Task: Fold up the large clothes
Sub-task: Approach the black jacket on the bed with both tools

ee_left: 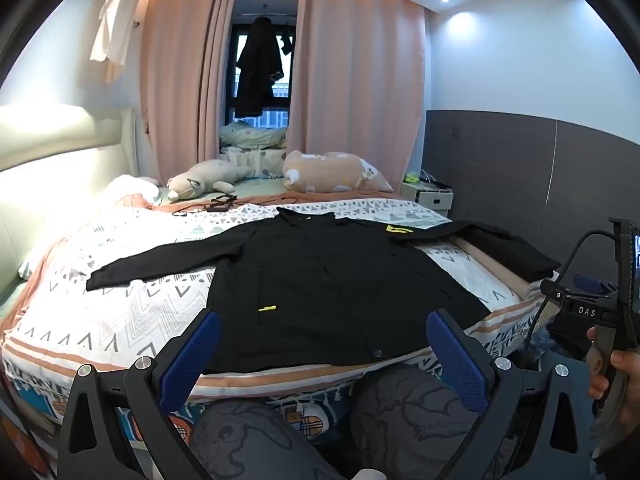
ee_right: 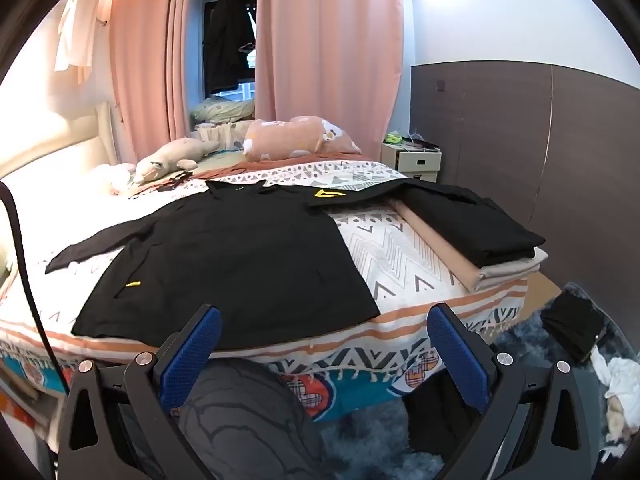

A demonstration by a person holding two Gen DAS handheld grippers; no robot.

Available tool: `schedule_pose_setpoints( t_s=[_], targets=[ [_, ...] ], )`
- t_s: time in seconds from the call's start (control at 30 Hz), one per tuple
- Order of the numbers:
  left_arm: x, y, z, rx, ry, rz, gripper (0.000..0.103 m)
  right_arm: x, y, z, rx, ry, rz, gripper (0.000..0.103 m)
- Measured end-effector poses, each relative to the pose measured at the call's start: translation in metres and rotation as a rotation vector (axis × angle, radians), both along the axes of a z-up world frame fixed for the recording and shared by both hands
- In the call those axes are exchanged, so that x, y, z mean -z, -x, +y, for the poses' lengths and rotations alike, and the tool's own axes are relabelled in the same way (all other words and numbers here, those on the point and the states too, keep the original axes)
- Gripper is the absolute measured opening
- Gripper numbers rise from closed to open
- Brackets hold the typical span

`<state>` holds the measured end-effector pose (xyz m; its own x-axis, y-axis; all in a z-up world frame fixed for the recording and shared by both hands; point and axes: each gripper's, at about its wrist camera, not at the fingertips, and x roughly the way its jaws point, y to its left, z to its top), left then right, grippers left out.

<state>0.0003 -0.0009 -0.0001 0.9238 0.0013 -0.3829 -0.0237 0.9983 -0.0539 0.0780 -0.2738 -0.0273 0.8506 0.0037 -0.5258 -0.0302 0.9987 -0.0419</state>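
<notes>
Left wrist view shows the black jacket (ee_left: 316, 280) flat on the bed (ee_left: 120, 308), hem toward both empty, wide-apart grippers, left gripper (ee_left: 322, 356) and right gripper (ee_right: 324, 352), collar-to-hem axis running away.

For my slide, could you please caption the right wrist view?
Open right tongs hover before a black jacket spread flat on the bed.

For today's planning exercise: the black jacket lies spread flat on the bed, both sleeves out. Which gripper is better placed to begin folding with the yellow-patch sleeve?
Probably the right gripper. In its view the yellow-patch sleeve lies toward its side, by the folded stack. The left gripper faces the black jacket body. Both are open.
</notes>
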Motion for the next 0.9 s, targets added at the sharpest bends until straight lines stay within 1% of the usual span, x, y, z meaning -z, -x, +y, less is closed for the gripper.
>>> schedule_pose_setpoints(
  t_s=[0.37, 0.4, 0.67, 0.9],
  targets=[
    [0.0, 0.003, -0.006, -0.007, 0.006, -0.009, 0.103, 0.0, 0.0, 0.001, -0.005, 0.0, 0.002, 0.103],
    [0.0, 0.002, 0.0, -0.008, 0.008, -0.009, 0.103, 0.0, 0.0, 0.002, -0.005, 0.001, 0.002, 0.103],
    [-0.003, 0.004, 0.004, -0.013, 0.005, -0.001, 0.103, 0.001, -0.001, 0.008, -0.013, 0.007, -0.005, 0.103],
    [-0.005, 0.005, 0.009, -0.014, -0.001, -0.012, 0.103, 0.006, -0.004, 0.015, -0.025, 0.003, -0.012, 0.103]
  ],
)
